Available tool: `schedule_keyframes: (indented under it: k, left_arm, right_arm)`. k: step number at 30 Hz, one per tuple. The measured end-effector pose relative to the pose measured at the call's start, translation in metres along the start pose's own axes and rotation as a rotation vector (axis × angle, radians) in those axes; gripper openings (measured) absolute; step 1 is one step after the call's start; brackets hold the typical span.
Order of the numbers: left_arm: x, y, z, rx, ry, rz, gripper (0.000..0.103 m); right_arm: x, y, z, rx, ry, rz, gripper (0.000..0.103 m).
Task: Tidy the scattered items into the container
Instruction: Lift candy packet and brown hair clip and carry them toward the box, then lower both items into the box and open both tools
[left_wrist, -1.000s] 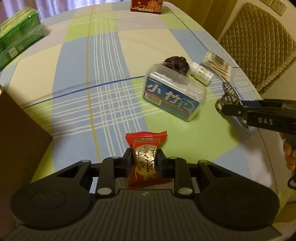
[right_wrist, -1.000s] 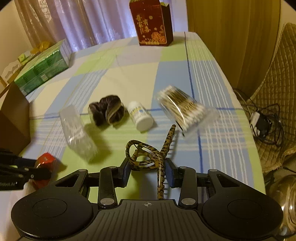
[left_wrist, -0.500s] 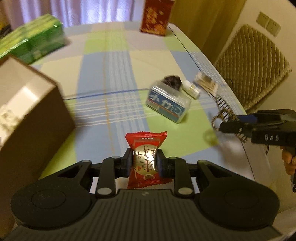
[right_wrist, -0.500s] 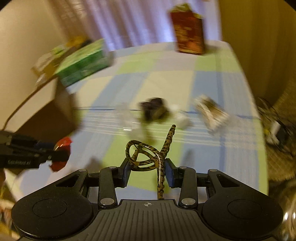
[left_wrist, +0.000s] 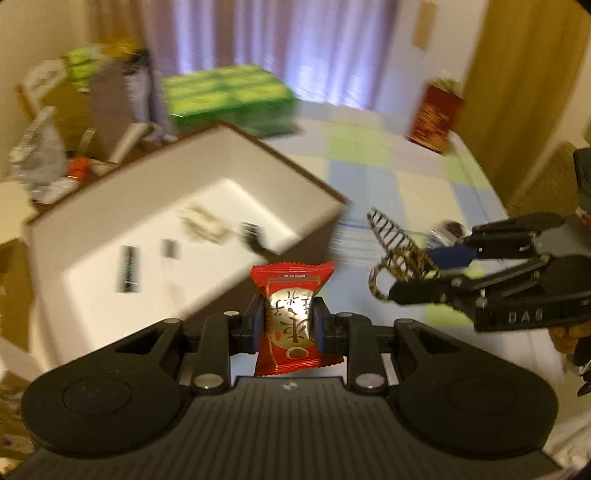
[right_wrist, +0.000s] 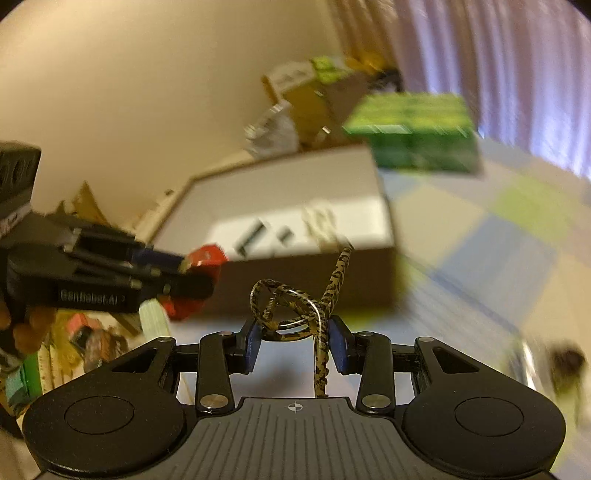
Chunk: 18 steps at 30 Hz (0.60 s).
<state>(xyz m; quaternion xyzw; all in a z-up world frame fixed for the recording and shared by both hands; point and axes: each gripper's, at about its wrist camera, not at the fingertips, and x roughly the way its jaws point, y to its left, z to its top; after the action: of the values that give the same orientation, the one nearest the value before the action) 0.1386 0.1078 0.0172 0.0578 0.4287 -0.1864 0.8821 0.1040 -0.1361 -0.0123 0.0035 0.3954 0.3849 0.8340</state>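
Observation:
My left gripper (left_wrist: 289, 325) is shut on a red snack packet (left_wrist: 290, 317) with a gold centre. Ahead and to its left stands the cardboard box (left_wrist: 280, 162), white inside, with a few small blurred items on its floor. My right gripper (right_wrist: 295, 338) is shut on a leopard-print hair clip (right_wrist: 295, 314); in the left wrist view that right gripper (left_wrist: 413, 273) hovers at the right with the hair clip (left_wrist: 395, 247) sticking out. In the right wrist view the box (right_wrist: 295, 273) lies straight ahead and the left gripper (right_wrist: 192, 273) with the red packet (right_wrist: 203, 258) is at the left.
A green carton pack (left_wrist: 225, 99) sits behind the box, and a red gift box (left_wrist: 437, 118) stands at the far end of the checked tablecloth (left_wrist: 369, 162). Clutter and cardboard (right_wrist: 306, 96) pile up against the wall. A dark hair scrunchie (right_wrist: 567, 363) lies blurred at the right.
Both grippers have swung left towards the box, each holding its item; the box interior is now in view and the remaining table items have slid out to the right.

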Motion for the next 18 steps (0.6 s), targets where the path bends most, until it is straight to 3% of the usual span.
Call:
schedule_keyframes:
  k: [8,12,18]
  left_arm:
    - [0.005,0.081,0.024,-0.056,-0.027,0.129,0.022]
    - [0.028,0.112,0.028,-0.077,0.018,0.159,0.022]
    - [0.066,0.143,0.026,-0.1,0.096,0.147,0.022]
  right_arm:
    - [0.084,0.036,0.068,-0.062,-0.011,0.004,0.041]
    - [0.127,0.041,0.078,-0.058,0.042,-0.041,0.041]
    - [0.168,0.029,0.083,-0.043,0.116,-0.101,0.04]
